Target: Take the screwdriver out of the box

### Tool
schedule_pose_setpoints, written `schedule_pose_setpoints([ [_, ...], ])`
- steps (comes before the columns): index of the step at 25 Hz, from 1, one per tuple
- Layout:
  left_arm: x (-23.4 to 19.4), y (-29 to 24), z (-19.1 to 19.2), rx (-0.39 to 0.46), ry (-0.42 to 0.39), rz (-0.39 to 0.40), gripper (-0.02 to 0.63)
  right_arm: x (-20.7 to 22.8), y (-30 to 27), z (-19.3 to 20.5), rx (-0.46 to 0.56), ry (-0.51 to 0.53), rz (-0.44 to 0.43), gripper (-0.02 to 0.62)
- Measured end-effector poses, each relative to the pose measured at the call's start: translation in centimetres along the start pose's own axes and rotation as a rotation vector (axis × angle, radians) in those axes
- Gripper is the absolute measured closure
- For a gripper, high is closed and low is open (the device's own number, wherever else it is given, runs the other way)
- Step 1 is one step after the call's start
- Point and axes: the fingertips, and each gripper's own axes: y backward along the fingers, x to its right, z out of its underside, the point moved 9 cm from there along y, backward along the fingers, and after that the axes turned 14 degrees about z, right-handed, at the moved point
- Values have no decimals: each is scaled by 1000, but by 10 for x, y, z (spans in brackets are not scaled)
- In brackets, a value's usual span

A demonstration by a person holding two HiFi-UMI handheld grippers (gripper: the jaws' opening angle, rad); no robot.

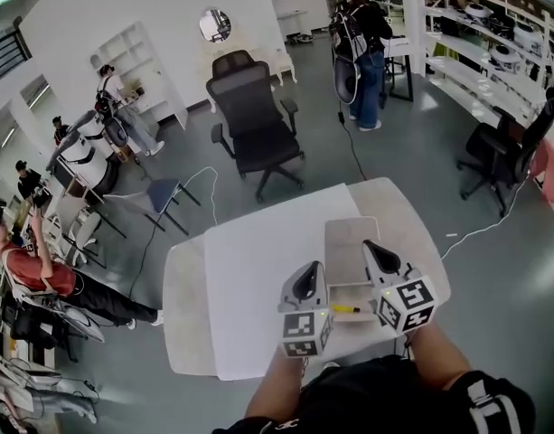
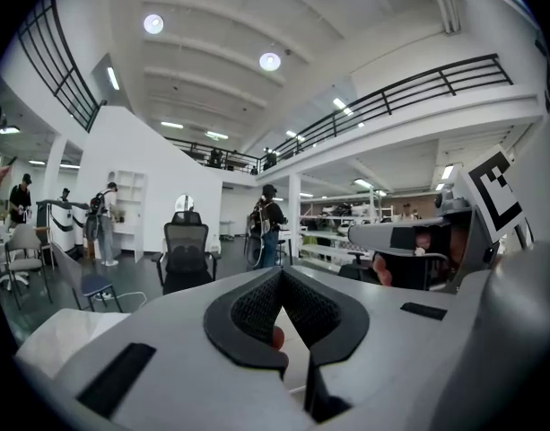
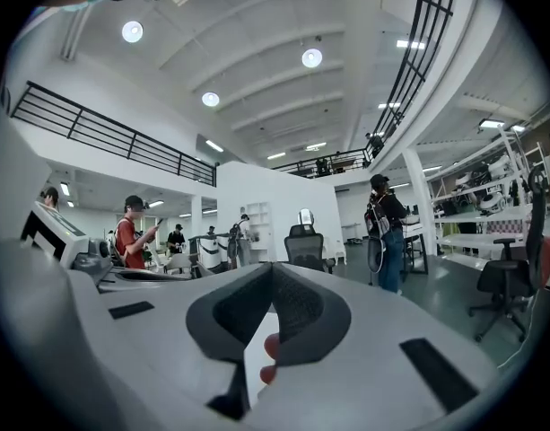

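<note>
I am holding both grippers low over the near end of the white bench [image 1: 249,278], one on each side of the box [image 1: 352,242]. The tan box is lying open on the bench's right half. The screwdriver [image 1: 344,308], yellow with a dark tip, is lying crosswise at the box's near end. It is probably inside the box, though from the head view it is too small to be sure. It is sitting between the two grippers, and neither one is touching it.

The left gripper [image 1: 306,278] is hanging just left of the box, over the bench. In its own view its jaws [image 2: 280,281] are pressing together at the tips and gripping nothing. A narrow gap is showing behind the tips, with a red spot [image 2: 276,337] in it that I cannot identify.

The right gripper [image 1: 378,256] is hovering over the box's right side, a little farther from me than the left one. Its jaws [image 3: 273,277] are likewise meeting at the tips with nothing between them.

Both gripper views are looking out level across the hall and not down at the box. A black chair [image 1: 254,120] is standing on the floor beyond the bench. A person [image 1: 362,43] is standing farther back on the right, near the shelves.
</note>
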Motion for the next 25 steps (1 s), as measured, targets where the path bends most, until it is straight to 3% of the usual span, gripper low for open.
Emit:
schedule_pose_setpoints([
  [11,4,-22,26,-15,37,-64,595,28,-31,20,-78,62,-127,588],
  [16,1,-26,22,-25,37,-98,597,26,-43,34,-111,149,-220,588],
  [21,-1,-20,29,-45,45,-139,596,23,-48,53,-194,214,-337,588],
  [25,-2,-12,33,-49,60,-158,596,20,-54,67,-261,243,-372,588],
])
